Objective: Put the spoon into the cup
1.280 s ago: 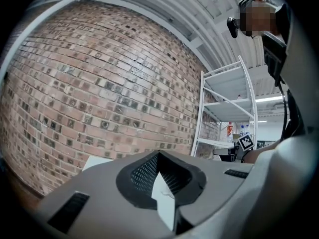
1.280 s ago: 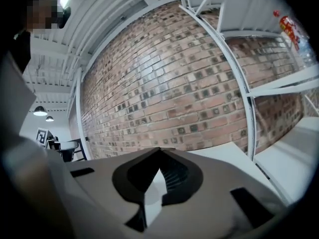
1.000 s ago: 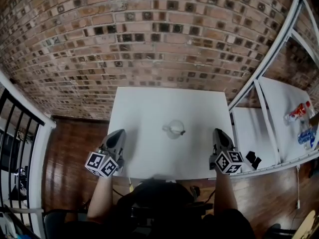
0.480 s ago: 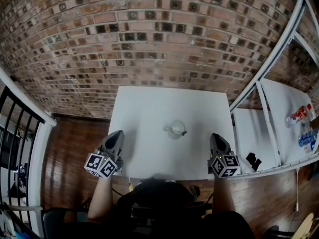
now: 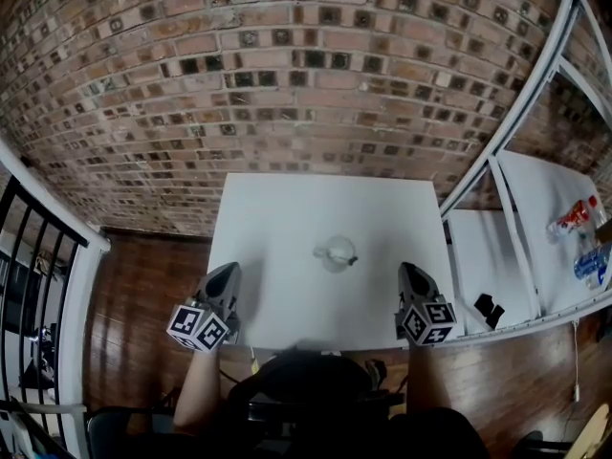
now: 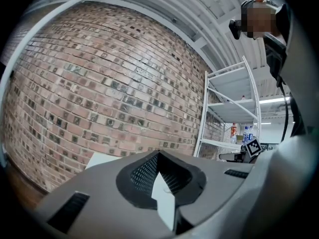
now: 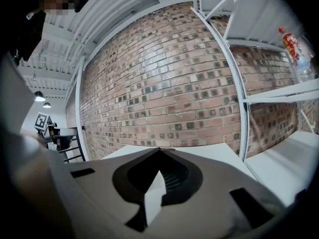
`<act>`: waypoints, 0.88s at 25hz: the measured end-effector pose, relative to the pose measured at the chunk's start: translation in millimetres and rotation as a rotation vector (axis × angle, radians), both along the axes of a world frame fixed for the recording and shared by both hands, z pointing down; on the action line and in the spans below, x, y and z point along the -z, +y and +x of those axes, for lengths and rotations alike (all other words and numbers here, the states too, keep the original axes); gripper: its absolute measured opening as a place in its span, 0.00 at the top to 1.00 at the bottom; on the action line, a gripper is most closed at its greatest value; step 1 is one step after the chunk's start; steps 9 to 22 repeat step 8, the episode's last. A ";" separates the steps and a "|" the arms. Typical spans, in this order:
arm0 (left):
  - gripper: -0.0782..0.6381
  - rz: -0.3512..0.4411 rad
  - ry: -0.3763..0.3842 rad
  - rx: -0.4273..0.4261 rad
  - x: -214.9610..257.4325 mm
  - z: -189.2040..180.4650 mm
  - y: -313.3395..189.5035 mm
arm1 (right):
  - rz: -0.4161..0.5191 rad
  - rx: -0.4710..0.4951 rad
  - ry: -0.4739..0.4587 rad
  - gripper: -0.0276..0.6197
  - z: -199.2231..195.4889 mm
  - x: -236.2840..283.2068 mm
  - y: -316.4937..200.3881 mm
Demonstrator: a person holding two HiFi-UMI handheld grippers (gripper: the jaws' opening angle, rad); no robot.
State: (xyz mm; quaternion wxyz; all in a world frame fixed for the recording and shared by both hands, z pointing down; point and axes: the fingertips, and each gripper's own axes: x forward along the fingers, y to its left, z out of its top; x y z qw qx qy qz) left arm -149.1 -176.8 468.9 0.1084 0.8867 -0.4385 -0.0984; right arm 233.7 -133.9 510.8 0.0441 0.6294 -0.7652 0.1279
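The cup (image 5: 336,251) stands on the table (image 5: 277,208), near its middle. The left gripper (image 5: 229,273) is at the near left edge and the right gripper (image 5: 409,272) at the near right. A wall (image 5: 287,75) runs behind, with shelves (image 5: 516,228) to the right holding bottles (image 5: 572,215).

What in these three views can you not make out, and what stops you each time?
1. The spoon: head view, too small; a dark bit at the cup may be it.
2. The cup: in neither gripper view, likely behind the left tool or right tool, which fill the lower picture.
3. The bottles: head view, tiny at the right edge; labels unreadable.
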 end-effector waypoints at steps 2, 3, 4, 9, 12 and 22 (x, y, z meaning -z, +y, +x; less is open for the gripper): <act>0.89 -0.005 -0.001 -0.001 -1.3 -0.5 0.7 | -0.009 0.007 0.026 0.95 -3.3 -2.6 1.2; 0.89 -0.010 -0.003 -0.002 -3.2 -0.7 1.7 | -0.015 0.014 0.050 0.95 -5.7 -4.7 2.4; 0.89 -0.015 -0.005 -0.001 -5.4 -1.1 2.9 | -0.020 0.021 0.073 0.95 -8.2 -6.6 3.4; 0.88 -0.027 -0.007 0.004 -11.0 -2.4 4.9 | -0.025 0.040 0.111 0.95 -14.1 -10.1 2.8; 0.88 -0.027 -0.007 0.004 -11.0 -2.4 4.9 | -0.025 0.040 0.111 0.95 -14.1 -10.1 2.8; 0.88 -0.027 -0.007 0.004 -11.0 -2.4 4.9 | -0.025 0.040 0.111 0.95 -14.1 -10.1 2.8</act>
